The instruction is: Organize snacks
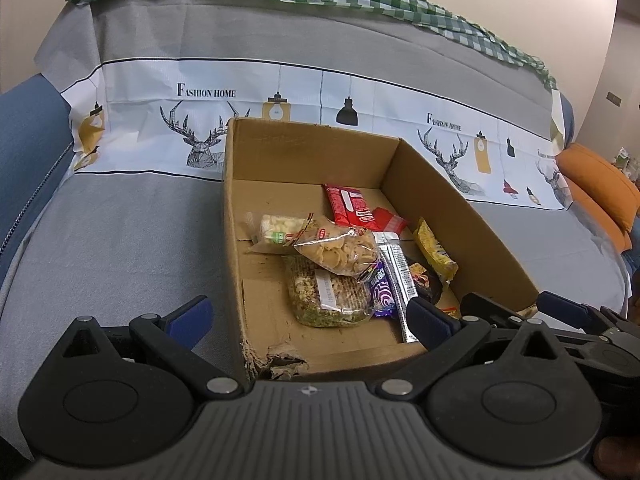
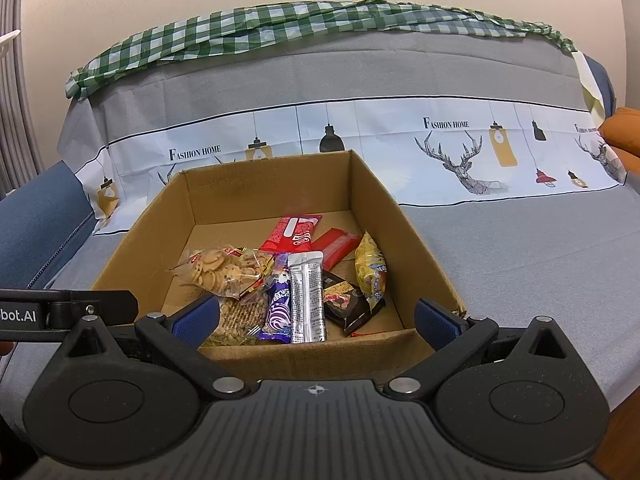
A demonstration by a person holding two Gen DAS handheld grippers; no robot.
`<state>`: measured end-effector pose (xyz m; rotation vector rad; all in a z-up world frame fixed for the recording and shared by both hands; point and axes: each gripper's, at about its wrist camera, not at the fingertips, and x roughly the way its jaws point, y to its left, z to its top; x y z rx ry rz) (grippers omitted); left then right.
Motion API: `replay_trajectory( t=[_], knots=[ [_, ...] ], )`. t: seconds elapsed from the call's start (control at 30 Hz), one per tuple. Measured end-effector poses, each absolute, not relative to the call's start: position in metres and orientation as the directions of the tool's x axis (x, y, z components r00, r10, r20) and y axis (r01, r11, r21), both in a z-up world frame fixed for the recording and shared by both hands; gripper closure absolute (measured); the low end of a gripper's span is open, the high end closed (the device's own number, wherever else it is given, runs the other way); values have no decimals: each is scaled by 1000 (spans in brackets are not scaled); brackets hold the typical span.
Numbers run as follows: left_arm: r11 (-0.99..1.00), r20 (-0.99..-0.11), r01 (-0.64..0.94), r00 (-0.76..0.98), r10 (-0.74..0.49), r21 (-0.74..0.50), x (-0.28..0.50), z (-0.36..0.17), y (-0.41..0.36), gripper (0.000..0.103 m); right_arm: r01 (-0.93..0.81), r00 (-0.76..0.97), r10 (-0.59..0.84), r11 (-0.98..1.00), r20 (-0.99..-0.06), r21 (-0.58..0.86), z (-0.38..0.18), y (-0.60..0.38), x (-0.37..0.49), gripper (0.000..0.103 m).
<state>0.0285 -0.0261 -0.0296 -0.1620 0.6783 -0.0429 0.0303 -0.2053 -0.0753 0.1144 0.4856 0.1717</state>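
Hovering level — both tongs agape before snack box.

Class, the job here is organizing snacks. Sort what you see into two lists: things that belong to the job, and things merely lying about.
Belongs to the job:
cardboard box
bag of round crackers
silver packet
purple packet
yellow packet
red packets
left claw and right claw, both open

Just lying about:
green checked cloth
deer-print sofa cover
orange cushion
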Motion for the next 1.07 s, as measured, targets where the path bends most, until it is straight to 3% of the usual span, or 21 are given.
replay_trajectory(
  t=[1.07],
  knots=[
    [983,-574,41,807,-137,-178,31,-29,-28,0,-93,887,163,979,-432,180,-72,-202,27,1]
  ],
)
